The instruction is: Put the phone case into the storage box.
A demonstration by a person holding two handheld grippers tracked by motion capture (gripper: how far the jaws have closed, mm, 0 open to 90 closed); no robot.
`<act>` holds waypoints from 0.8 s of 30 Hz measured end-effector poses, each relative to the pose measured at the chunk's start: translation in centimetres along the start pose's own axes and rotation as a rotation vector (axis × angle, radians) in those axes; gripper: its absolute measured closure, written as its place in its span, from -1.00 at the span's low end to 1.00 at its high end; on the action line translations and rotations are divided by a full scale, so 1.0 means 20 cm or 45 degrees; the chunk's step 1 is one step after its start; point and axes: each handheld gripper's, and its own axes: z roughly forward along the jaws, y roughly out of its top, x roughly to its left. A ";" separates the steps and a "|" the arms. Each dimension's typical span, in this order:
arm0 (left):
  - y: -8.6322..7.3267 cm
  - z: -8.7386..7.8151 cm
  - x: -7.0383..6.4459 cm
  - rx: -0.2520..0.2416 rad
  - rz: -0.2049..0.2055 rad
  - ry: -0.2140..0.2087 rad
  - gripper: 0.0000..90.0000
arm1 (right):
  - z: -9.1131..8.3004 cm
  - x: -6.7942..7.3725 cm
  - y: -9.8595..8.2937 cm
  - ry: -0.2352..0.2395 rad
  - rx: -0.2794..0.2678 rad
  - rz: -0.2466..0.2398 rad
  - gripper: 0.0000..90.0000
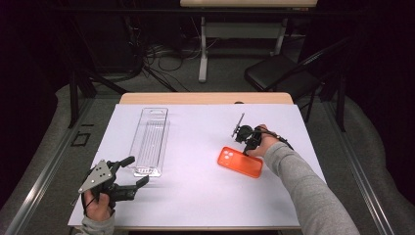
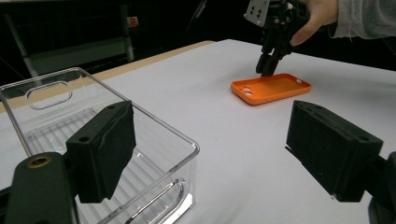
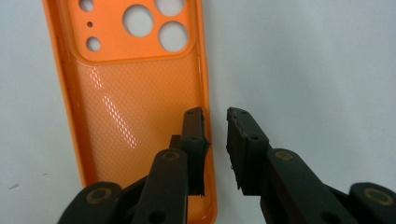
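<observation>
An orange phone case (image 1: 240, 162) lies inside-up on the white table top, right of centre. My right gripper (image 1: 247, 148) points down at its far edge. In the right gripper view, the case (image 3: 135, 93) has camera holes at the top, and my right gripper (image 3: 216, 122) is narrowly open with one jaw over the case's inside and one outside its rim. A clear plastic box (image 1: 149, 142) lies left of centre. My left gripper (image 1: 135, 171) is wide open just in front of it, holding nothing. The left gripper view shows the box (image 2: 161, 135), the case (image 2: 271, 87) and the right gripper (image 2: 266, 69).
A white sheet (image 1: 205, 191) covers the wooden table. A black chair (image 1: 279, 73) and a second table's white leg (image 1: 203, 49) stand beyond the far edge, with cables on the floor. The sheet between box and case is bare.
</observation>
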 end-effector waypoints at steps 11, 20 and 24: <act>0.00 0.00 0.00 0.002 0.001 -0.003 -0.65 | 0.03 0.02 0.02 0.014 0.034 -0.030 0.75; 0.00 0.00 0.00 0.003 0.002 -0.005 -0.65 | 0.05 0.02 0.03 -0.010 0.033 -0.035 0.84; 0.00 0.00 0.00 0.002 0.000 -0.005 -0.65 | 0.05 0.02 0.03 -0.014 0.046 -0.035 0.86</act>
